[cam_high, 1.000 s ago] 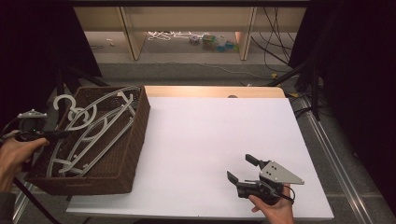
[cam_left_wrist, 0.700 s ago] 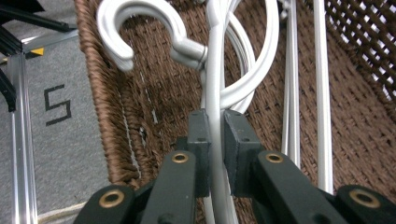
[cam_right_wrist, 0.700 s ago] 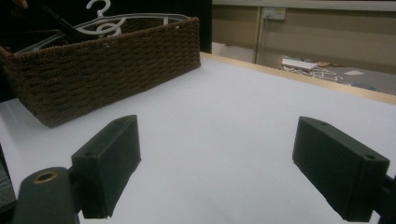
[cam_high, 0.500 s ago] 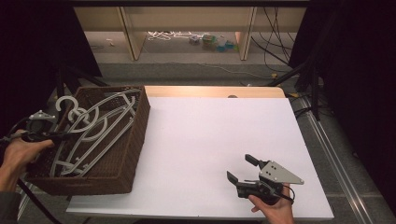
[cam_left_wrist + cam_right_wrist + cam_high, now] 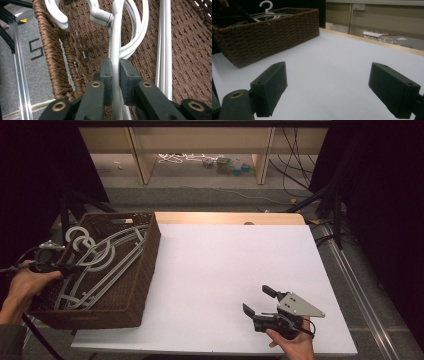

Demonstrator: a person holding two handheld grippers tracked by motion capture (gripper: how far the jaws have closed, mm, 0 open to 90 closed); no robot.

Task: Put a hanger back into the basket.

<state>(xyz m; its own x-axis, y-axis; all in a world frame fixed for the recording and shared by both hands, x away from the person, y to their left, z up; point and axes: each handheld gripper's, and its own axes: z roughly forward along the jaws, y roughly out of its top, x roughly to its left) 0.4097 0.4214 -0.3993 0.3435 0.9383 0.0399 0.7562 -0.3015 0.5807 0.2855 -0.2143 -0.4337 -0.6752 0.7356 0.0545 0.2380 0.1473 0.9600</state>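
Where jaws pinch, white hanger (image 5: 115, 62), smooth, curved

Bright tabletop, dark surroundings (near jaws blurred)

Two black grippers with blocky jaw pads, brass-coloured rivets on the left gripper (image 5: 115, 75), grey three-cornered plate on the right gripper (image 5: 261, 301), dark trailing cables, grey sleeve cuff

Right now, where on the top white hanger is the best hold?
On its thin straight arm, just below the hook neck, coming from the basket's outer left side. There the left tongs already close fully around it; the hook curves too much.
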